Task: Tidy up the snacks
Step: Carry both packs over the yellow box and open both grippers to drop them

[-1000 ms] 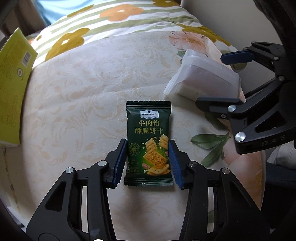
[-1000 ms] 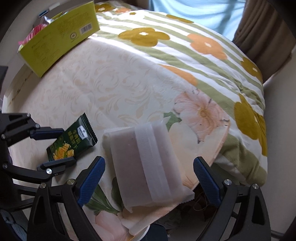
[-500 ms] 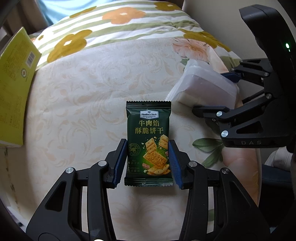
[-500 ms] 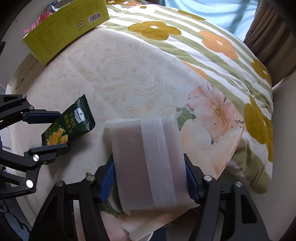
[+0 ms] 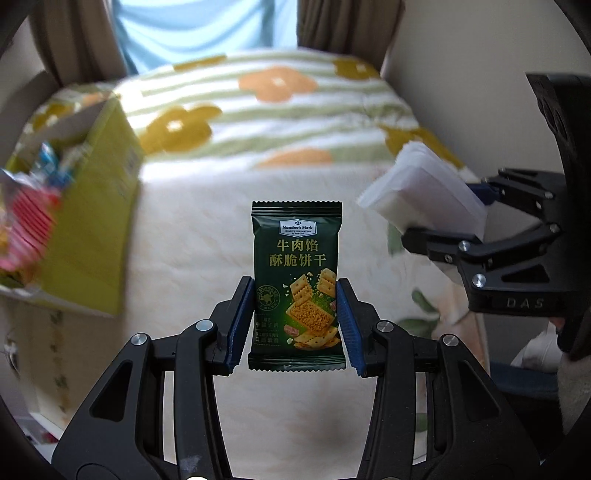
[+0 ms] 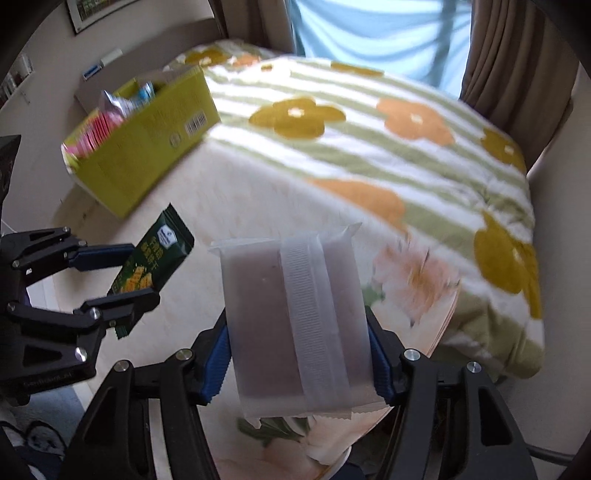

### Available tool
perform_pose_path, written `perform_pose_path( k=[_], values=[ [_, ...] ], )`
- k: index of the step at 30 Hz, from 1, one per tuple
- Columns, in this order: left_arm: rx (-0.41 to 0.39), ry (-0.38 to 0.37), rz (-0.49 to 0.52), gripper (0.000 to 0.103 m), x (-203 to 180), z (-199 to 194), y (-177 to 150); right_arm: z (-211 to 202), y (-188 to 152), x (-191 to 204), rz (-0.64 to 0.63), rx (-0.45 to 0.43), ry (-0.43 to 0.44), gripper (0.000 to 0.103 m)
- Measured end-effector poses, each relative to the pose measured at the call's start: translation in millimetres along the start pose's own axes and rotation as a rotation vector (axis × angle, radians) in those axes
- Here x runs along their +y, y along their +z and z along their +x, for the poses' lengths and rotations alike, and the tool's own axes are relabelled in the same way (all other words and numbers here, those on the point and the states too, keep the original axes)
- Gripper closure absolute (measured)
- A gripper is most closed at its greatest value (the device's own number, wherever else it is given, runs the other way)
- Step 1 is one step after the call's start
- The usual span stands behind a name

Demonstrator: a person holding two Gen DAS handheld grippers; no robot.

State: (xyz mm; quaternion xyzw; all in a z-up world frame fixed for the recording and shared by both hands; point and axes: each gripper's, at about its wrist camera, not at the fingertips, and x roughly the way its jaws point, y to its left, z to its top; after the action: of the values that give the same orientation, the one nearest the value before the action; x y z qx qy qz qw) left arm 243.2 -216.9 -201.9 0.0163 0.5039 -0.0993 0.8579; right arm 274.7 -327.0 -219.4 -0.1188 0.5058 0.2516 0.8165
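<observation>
Both grippers up off the bed, each with a snack in its grip.

Left gripper [image 5: 295,321] pinches the dark green cracker packet [image 5: 297,280] at its lower half, packet upright, clear of the floral bedspread [image 5: 258,110]. Right gripper [image 6: 299,362] clamps the frosted white packet [image 6: 291,317] by its sides, at three o'clock from the green one. Yellow-green snack box [image 6: 147,147] sits open at ten o'clock on the bed, wrappers inside.

floral blanket [image 6: 369,147] on bed, brown curtains [image 6: 517,55], framed pic [image 6: 92,11].
</observation>
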Motion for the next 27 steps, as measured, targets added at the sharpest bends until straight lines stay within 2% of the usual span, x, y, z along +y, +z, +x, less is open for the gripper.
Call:
perform_pose_path(
  k=[6, 13, 18, 22, 27],
  values=[
    [-0.114, 0.005, 0.012, 0.062, 48, -56, 28, -39, 42, 29, 0.023, -0.102, 0.012, 0.044],
    [-0.199, 0.037, 0.015, 0.062, 132, -104, 51, -66, 104, 92, 0.048, -0.212, -0.001, 0.044],
    [-0.204, 0.050, -0.033, 0.062, 201, -113, 62, -60, 149, 144, 0.039, -0.254, 0.013, 0.044],
    [-0.190, 0.053, -0.082, 0.062, 264, -109, 69, -39, 184, 187, 0.045, -0.258, 0.038, 0.044],
    [-0.153, 0.052, -0.112, 0.062, 325, -94, 75, -10, 213, 226, 0.065, -0.251, 0.059, 0.044]
  ],
)
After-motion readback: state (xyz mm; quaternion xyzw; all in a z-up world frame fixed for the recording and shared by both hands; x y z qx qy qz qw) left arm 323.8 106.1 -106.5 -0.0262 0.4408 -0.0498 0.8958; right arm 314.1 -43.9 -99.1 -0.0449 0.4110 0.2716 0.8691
